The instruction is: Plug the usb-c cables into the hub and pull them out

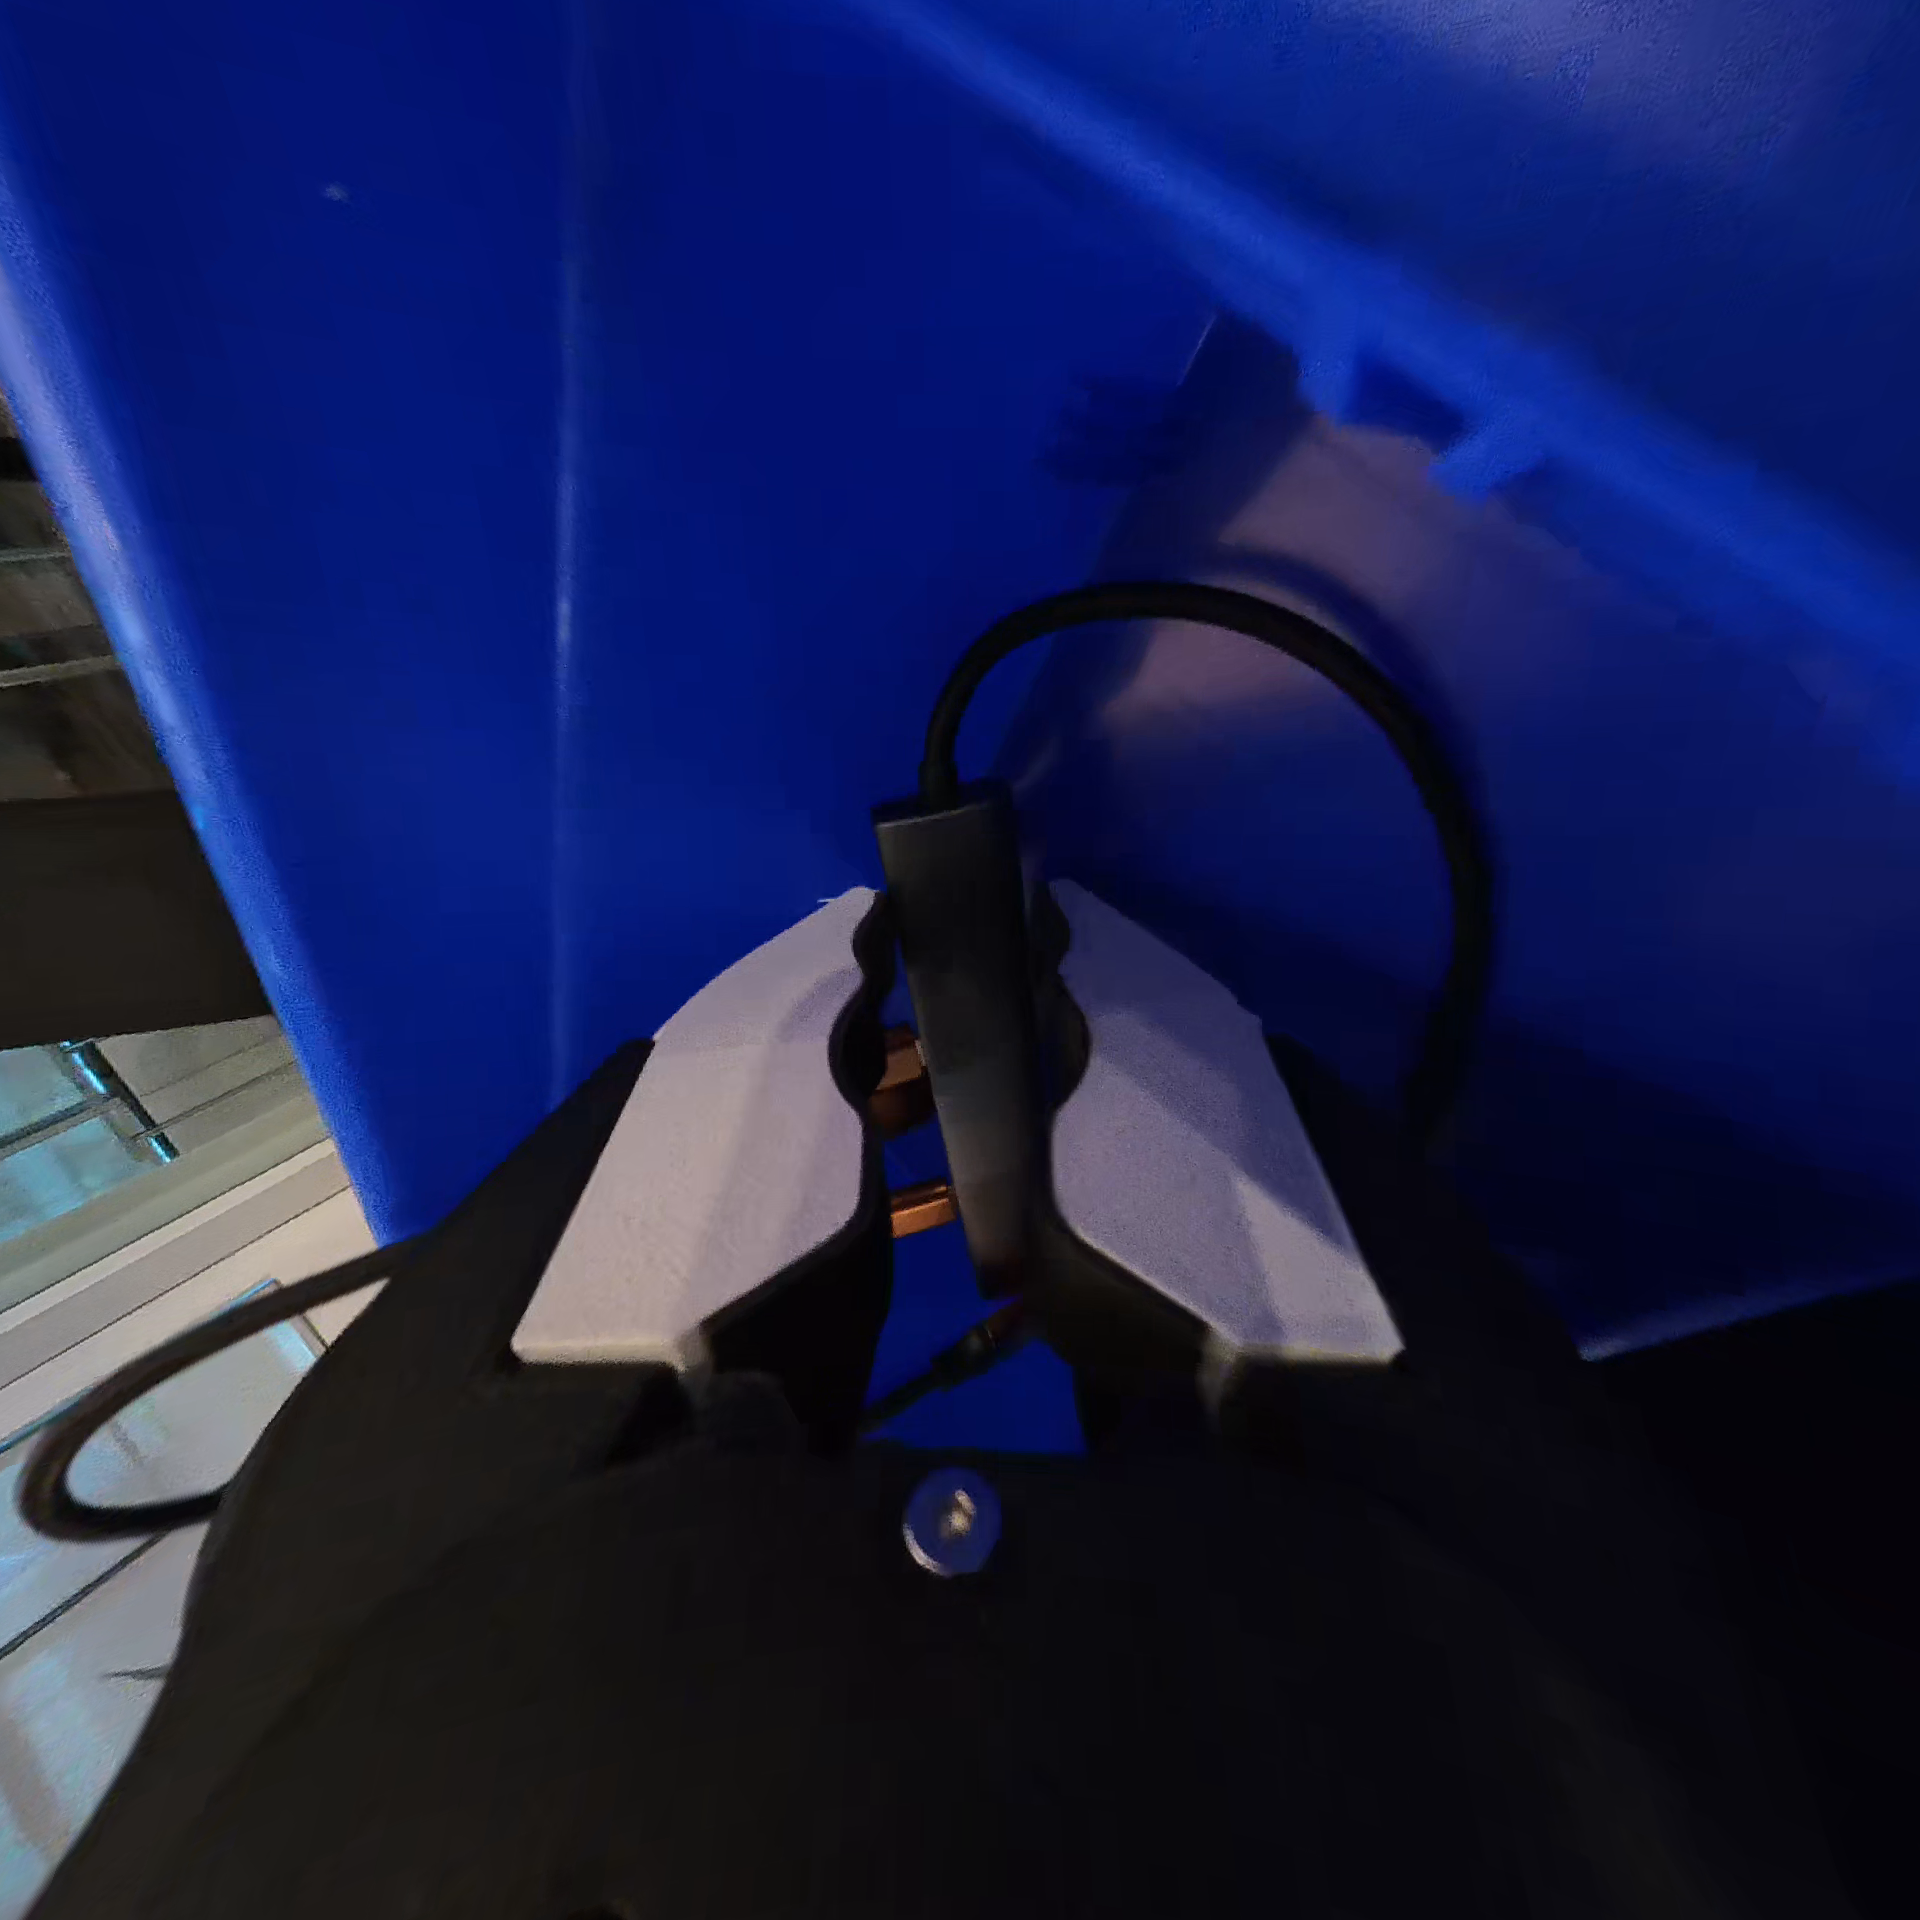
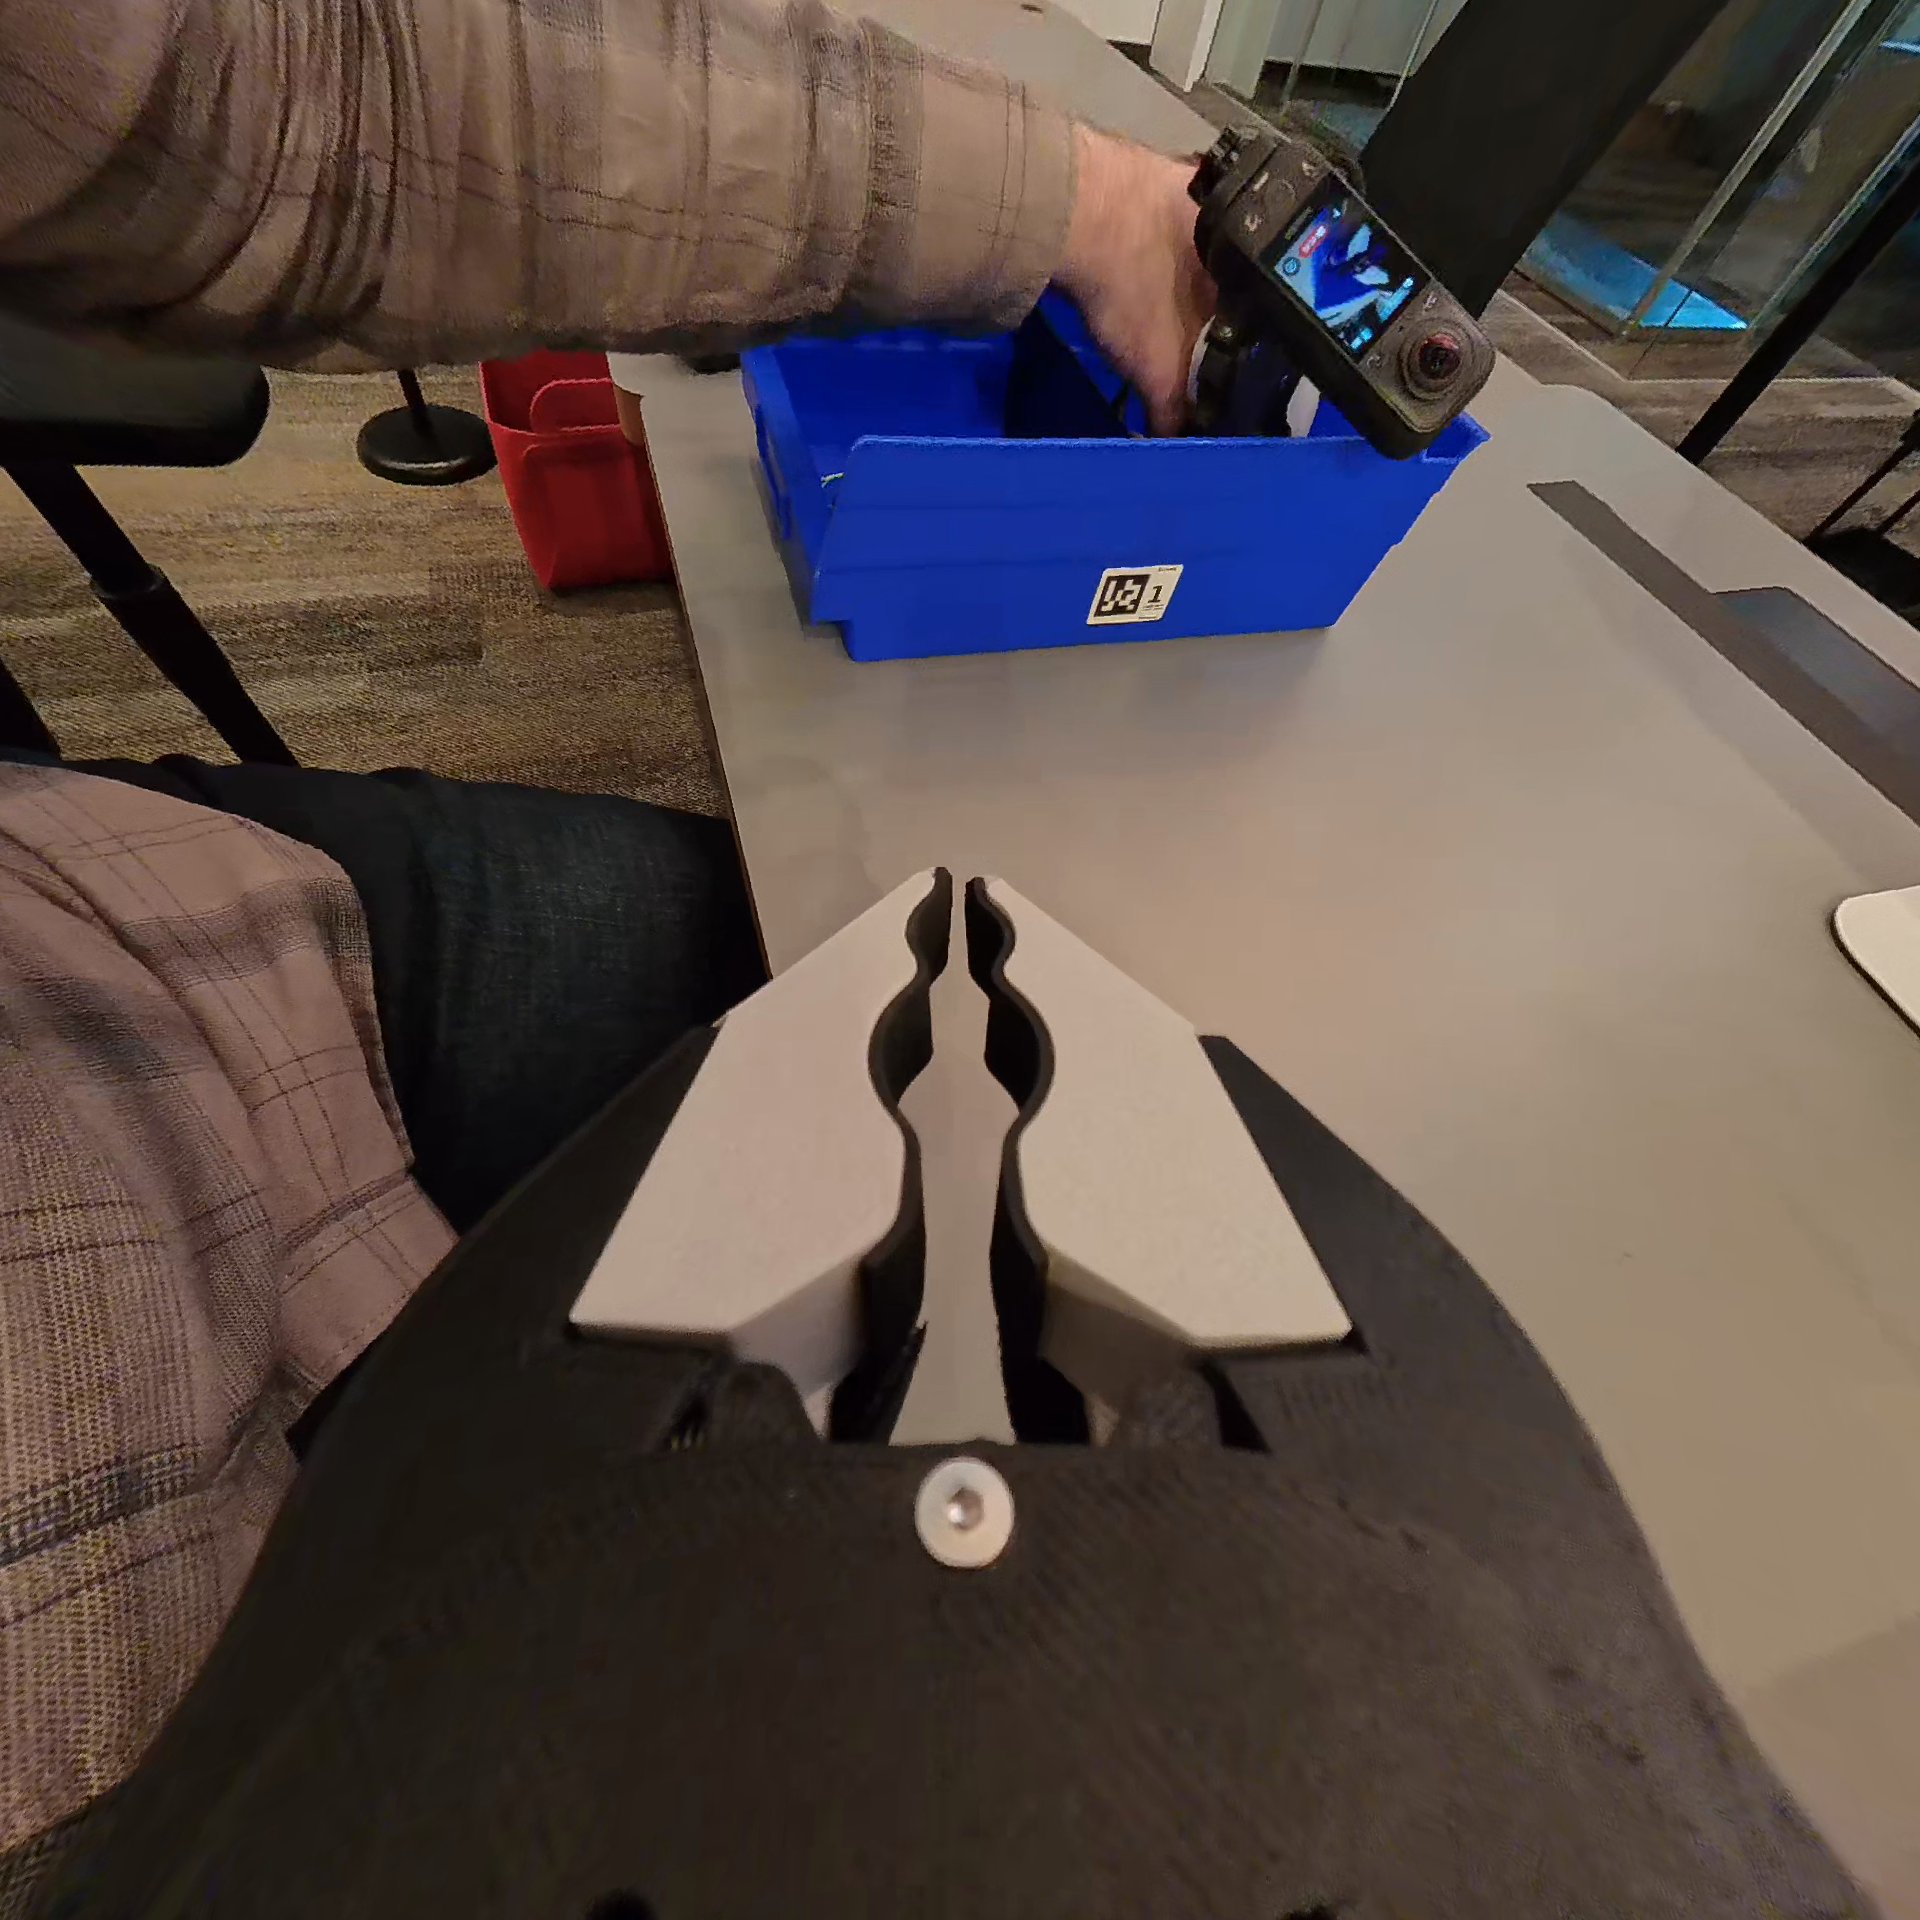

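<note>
Only the left wrist view looks inside the blue bin (image 1: 727, 520): the left gripper (image 1: 961, 914) clamps the dark hub (image 1: 971, 1039) upright between its fingers. The right gripper (image 2: 958, 883) sits nearly closed and empty over the table (image 2: 1351, 935).

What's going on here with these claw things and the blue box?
A person holds a claw tool in each hand. The left claw is down inside the blue bin on the grey table, clamped on a slim dark hub with its black cable looping off one end. The right claw is shut and empty, above the near table edge.
</note>
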Demonstrator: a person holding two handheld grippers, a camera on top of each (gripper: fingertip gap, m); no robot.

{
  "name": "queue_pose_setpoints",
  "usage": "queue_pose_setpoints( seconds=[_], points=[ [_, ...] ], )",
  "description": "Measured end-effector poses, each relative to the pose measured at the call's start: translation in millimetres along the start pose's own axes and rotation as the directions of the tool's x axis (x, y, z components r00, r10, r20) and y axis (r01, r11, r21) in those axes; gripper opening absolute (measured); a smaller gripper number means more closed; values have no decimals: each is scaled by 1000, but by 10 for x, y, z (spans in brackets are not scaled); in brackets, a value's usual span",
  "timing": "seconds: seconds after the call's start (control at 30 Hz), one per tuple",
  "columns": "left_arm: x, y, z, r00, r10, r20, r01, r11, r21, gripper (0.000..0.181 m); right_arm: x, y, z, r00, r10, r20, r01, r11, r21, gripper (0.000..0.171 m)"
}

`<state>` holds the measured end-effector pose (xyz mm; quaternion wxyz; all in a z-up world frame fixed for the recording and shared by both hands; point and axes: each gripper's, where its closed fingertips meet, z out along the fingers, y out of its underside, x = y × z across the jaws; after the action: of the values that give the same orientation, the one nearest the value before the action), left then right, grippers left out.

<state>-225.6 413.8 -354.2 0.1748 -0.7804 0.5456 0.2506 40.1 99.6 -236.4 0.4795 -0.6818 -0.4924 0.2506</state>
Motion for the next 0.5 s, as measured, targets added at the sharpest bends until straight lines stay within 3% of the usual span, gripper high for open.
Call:
queue_pose_setpoints(
  seconds=[0.23, 0.5],
  points=[
    [-88, 19, -65, 997, -35, 62, 33, 999, 31, 24, 5, 20, 8, 1000, 8, 5, -8, 1000, 0, 0],
    [-353, 80, -511, 976, -117, 181, 93, 987, 134, 23, -10, 4, 12, 1000, 5, 8, -5, 1000, 3, 0]
  ],
)
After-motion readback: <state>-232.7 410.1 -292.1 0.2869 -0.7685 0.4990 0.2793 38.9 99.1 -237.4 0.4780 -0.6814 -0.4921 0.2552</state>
